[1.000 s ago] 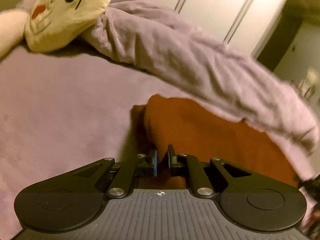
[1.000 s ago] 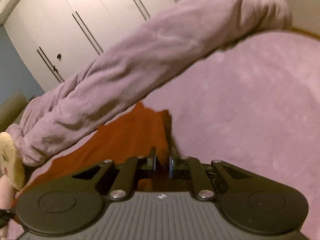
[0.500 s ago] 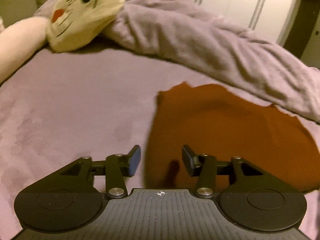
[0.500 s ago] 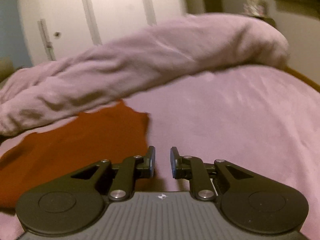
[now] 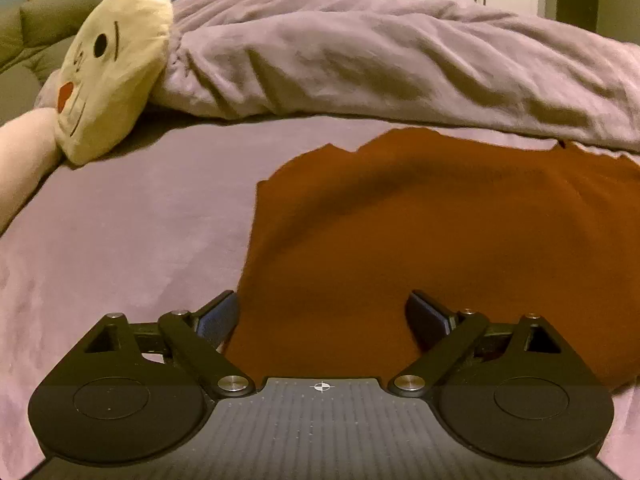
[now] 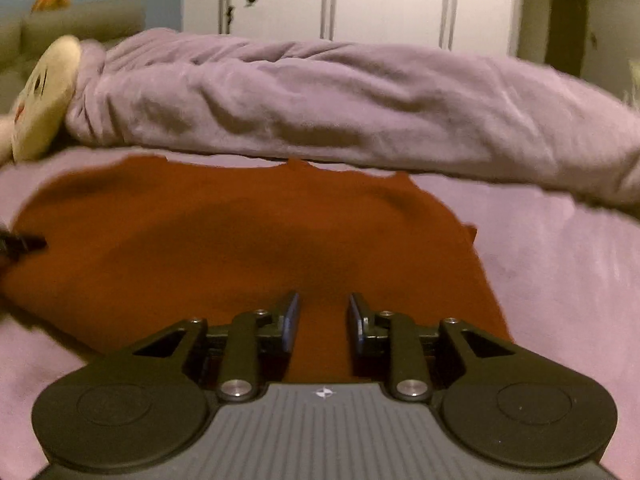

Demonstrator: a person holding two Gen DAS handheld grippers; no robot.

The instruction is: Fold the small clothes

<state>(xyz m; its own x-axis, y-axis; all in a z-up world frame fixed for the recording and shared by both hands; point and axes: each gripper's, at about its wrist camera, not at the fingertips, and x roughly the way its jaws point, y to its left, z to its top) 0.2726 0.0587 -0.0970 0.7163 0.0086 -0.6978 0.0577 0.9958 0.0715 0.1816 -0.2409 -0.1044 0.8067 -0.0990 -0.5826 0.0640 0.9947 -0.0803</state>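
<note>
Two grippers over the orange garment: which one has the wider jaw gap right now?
The left gripper: its jaws have just been opening and now span much of the orange garment's near edge. The right gripper shows only a narrow gap, gripping nothing.

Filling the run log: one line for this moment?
left gripper: just opened, empty | right gripper: opening, empty | rust garment: flat on bed
</note>
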